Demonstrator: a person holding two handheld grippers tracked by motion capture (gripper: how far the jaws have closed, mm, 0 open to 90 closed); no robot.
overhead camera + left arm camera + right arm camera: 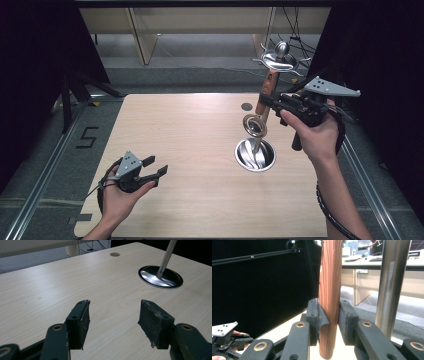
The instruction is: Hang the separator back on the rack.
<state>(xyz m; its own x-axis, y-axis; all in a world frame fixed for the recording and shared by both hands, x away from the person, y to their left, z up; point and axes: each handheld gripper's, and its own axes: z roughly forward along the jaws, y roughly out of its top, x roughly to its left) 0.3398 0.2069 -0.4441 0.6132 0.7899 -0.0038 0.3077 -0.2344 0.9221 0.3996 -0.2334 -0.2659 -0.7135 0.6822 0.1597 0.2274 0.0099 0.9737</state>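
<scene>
A utensil with a brown wooden handle (268, 86) (329, 285) and a round metal head (255, 125) hangs upright over the right part of the table. My right gripper (268, 101) (329, 315) is shut on the handle, held above the table. Just beside it rises the shiny pole (392, 277) of a metal stand, with a round base (255, 155) (160, 277) on the tabletop and curved hooks at its top (280, 59). My left gripper (155, 167) (113, 315) hovers low over the front left of the table, open and empty.
The light wooden table (190, 130) has a small round hole (246, 106) (115, 254) near its far edge. Black curtains stand at both sides. Wooden furniture legs and cables lie on the floor beyond the table.
</scene>
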